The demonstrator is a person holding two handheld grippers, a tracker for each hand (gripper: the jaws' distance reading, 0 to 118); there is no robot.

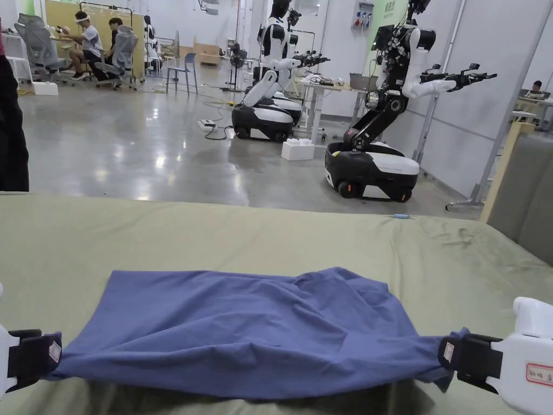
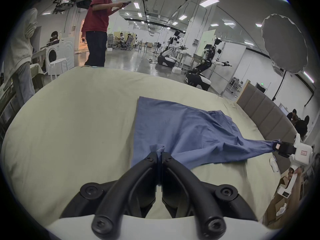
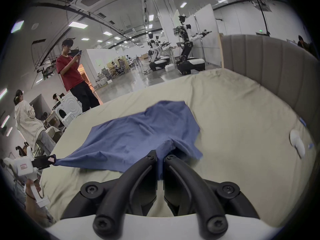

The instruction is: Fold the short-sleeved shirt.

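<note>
Stretching left to right across the near part of the pale green bed (image 1: pixel 162 232), the blue shirt (image 1: pixel 243 324) has its long axis running from one gripper to the other. Its near edge is pulled taut, while the far side lies rumpled on the sheet. The left gripper (image 2: pixel 159 154) is clenched on one corner, and the right gripper (image 3: pixel 160 157) is clenched on the opposite corner.
</note>
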